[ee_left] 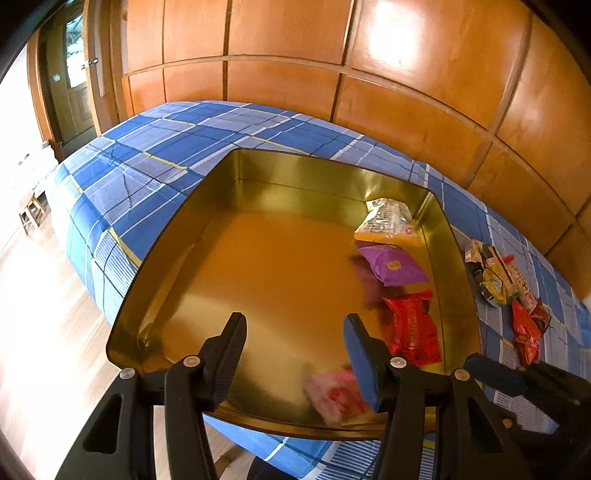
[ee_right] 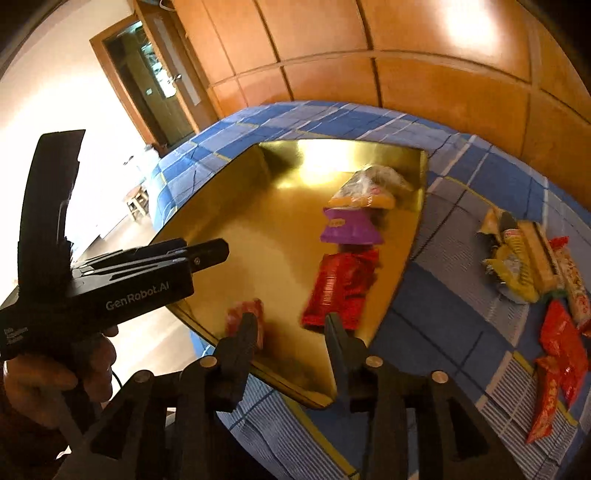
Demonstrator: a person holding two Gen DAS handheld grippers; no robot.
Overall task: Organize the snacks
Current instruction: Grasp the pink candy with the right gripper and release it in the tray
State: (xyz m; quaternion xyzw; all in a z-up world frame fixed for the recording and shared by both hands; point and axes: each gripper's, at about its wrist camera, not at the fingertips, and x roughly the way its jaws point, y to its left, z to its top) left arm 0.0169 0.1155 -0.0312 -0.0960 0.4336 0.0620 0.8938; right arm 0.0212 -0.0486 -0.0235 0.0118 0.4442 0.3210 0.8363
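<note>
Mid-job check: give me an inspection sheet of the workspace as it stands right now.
Surface: blue plaid cloth.
Job's things: gold tin holds clear-and-orange, purple, red and blurred pink packets, lined along its right side.
Clutter: loose snack pile on the cloth right of the tin.
Grippers: left hand-held gripper and right hand-held gripper open, empty, over the tin's near edge.
Cables: nothing seen.
Surroundings: wood panelling, door.

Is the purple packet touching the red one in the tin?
Apart. Left wrist view shows bare gold tin floor between purple packet and red packet.
</note>
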